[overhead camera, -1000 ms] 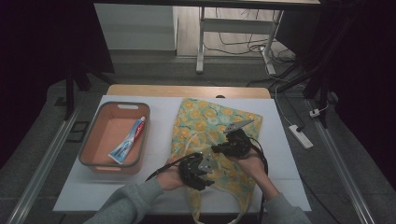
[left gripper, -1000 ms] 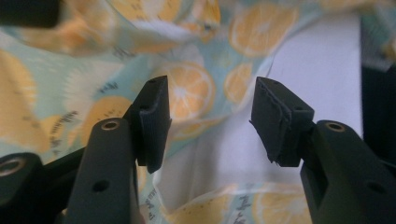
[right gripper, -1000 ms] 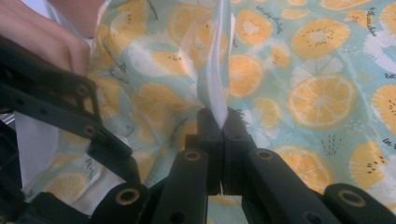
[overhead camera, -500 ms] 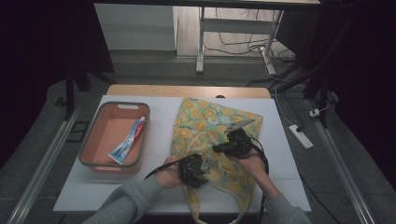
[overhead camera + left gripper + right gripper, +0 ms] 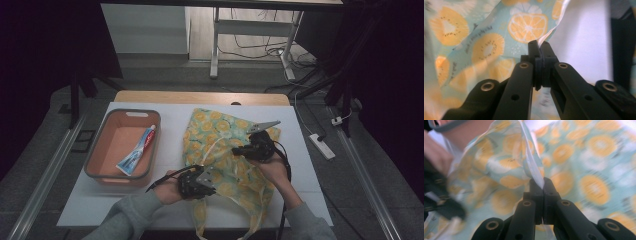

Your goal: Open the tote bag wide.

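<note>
A pale blue tote bag (image 5: 225,135) printed with orange citrus slices lies on the white table (image 5: 170,112), its handles toward the near edge. My left gripper (image 5: 212,180) is at the bag's near left edge. In the left gripper view its jaws have just been closing and now pinch the bag's rim (image 5: 549,35), shut on it. My right gripper (image 5: 237,150) is over the bag's right half. In the right gripper view it is shut on another fold of the rim (image 5: 531,160), which rises up from the jaws.
An orange bin (image 5: 107,137) stands at the table's left with a toothpaste tube (image 5: 137,150) lying in it. The table's near edge is close under both forearms. A power strip (image 5: 322,146) lies on the floor to the right.
My left gripper has slid a little to the left along the bag's near edge and its jaws have closed on the fabric. The right gripper has stayed put.
</note>
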The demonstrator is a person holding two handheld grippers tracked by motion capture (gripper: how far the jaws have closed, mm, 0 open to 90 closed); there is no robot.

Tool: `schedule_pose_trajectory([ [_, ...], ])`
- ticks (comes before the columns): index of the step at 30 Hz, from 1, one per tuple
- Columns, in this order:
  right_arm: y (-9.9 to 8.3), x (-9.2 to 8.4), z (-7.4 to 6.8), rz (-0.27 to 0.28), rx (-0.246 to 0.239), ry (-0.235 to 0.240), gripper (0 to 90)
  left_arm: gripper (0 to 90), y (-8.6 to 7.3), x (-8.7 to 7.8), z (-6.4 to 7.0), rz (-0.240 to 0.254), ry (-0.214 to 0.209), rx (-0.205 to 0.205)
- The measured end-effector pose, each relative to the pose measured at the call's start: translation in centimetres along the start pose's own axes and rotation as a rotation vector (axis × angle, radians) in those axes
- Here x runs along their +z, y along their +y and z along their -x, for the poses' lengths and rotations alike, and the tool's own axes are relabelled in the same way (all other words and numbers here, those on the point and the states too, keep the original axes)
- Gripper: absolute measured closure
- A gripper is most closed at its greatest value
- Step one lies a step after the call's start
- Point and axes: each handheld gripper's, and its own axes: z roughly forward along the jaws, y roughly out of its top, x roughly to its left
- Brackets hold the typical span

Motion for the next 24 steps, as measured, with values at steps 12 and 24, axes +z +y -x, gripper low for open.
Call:
schedule_pose_trajectory([
  [12, 1.4, 2.0, 3.9, 0.060, 0.094, -0.060, 88.7, 88.7, -2.5, -3.4, 1.2, 0.065, -0.039, -0.018],
  [24, 0.8, 2.8, 4.0, 0.050, 0.112, -0.067, 88.8, 57.8, -2.6, -4.3, 1.3, 0.140, -0.010, -0.076],
])
